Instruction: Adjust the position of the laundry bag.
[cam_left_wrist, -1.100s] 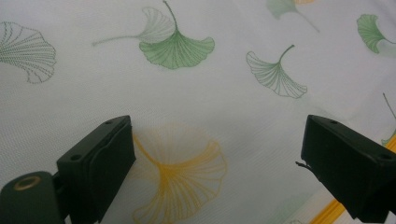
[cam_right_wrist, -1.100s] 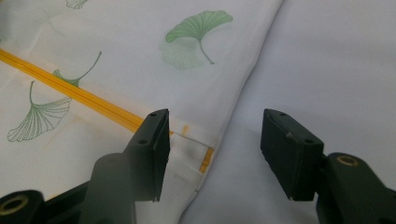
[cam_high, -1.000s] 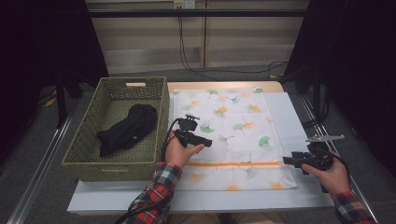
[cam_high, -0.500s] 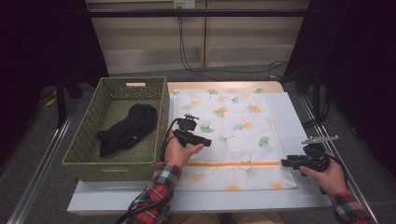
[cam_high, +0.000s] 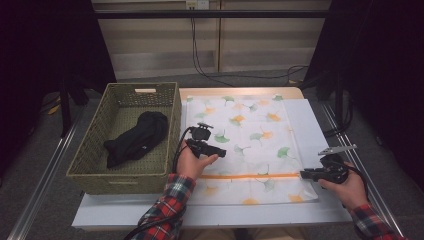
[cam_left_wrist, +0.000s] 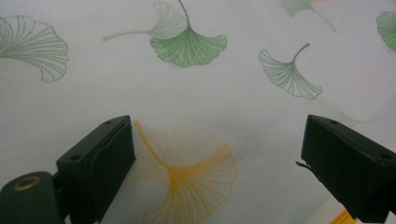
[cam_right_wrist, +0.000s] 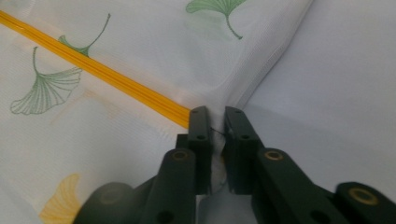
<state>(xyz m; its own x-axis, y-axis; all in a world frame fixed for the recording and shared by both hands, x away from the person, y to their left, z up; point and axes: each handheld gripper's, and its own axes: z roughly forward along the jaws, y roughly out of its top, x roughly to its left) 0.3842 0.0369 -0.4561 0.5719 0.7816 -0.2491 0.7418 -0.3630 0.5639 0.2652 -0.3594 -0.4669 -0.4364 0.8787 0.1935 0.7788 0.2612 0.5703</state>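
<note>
Thin, sheer fabric, printed with ginkgo leaves and crossed by one orange stripe: the cloth (cam_high: 250, 145) lies flat over most of the worktop (cam_high: 305, 112), its near edge close to the worktop's near edge and its right edge short of the right edge; I judge it very light, limp and a little slippery, so it will sag and fold wherever it is not held, and a pull from one point will drag the whole sheet; nothing fragile about it, though the weave could snag; the hemmed edges and corners look the soundest places to grip, since the stitched double layer gives the pads something to bite.

My right tool (cam_right_wrist: 214, 122) is on the cloth's right edge, near the worktop's near right corner, where the stripe meets the hem; its jaws have just been closing and now stand narrow with a pinch of hem bunched between the pads, so I read it as holding the cloth; in the high view it (cam_high: 306, 174) sits level at that same edge.

My left tool (cam_high: 220, 151) hovers over the cloth's left half, toward the basket (cam_high: 100, 150) at the worktop's left edge; its jaws stand wide, with bare cloth (cam_left_wrist: 196, 93) between them and nothing gripped.
</note>
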